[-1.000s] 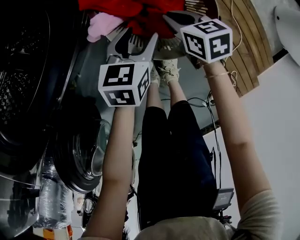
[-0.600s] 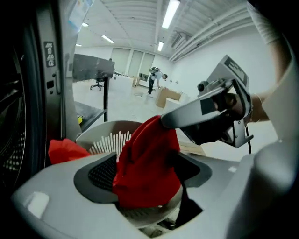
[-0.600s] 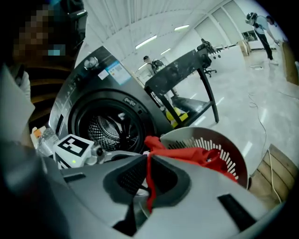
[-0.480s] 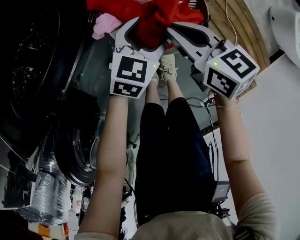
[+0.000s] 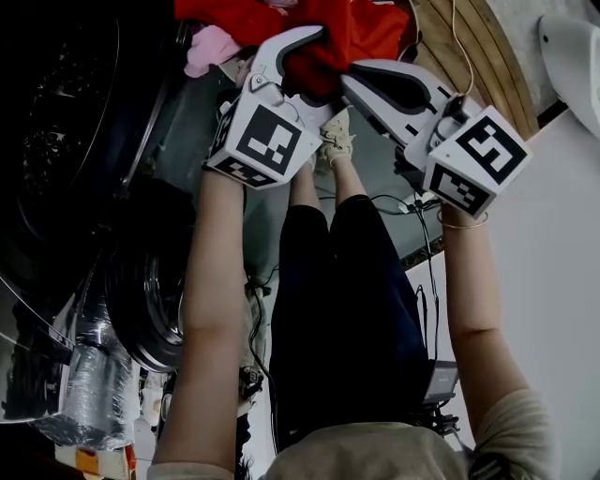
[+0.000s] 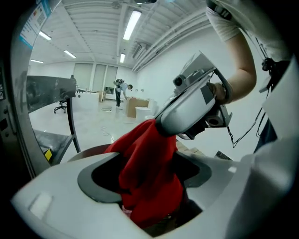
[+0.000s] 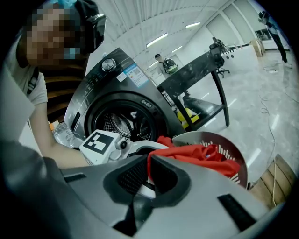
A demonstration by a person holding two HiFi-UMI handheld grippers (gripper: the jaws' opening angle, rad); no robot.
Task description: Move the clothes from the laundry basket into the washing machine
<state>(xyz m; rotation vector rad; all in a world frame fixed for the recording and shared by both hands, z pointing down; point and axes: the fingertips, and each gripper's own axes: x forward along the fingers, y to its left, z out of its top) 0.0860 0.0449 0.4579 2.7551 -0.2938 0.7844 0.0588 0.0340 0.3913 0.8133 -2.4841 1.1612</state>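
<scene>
A red garment (image 5: 370, 23) hangs out of the dark red laundry basket (image 7: 227, 145). My right gripper (image 5: 354, 75) is shut on a fold of it; in the right gripper view the red garment (image 7: 205, 154) runs from the pinched pads (image 7: 164, 173) back to the basket. My left gripper (image 5: 281, 66) stands just left of it, jaws wide. In the left gripper view the red garment (image 6: 149, 168) droops from the right gripper (image 6: 161, 123) down between the left jaws, which do not press on it. The washing machine (image 7: 121, 116) stands with its drum open.
A pink garment (image 5: 211, 47) lies beside the red one. The machine's open round door (image 5: 155, 300) hangs at the head view's left, the dark drum (image 5: 56, 141) above it. The person's legs (image 5: 347, 281) fill the middle. A black desk (image 7: 201, 74) stands behind the basket.
The left gripper's jaws have spread wide and the gripper has rolled. Both grippers have risen, the right one pulling the red garment up with it.
</scene>
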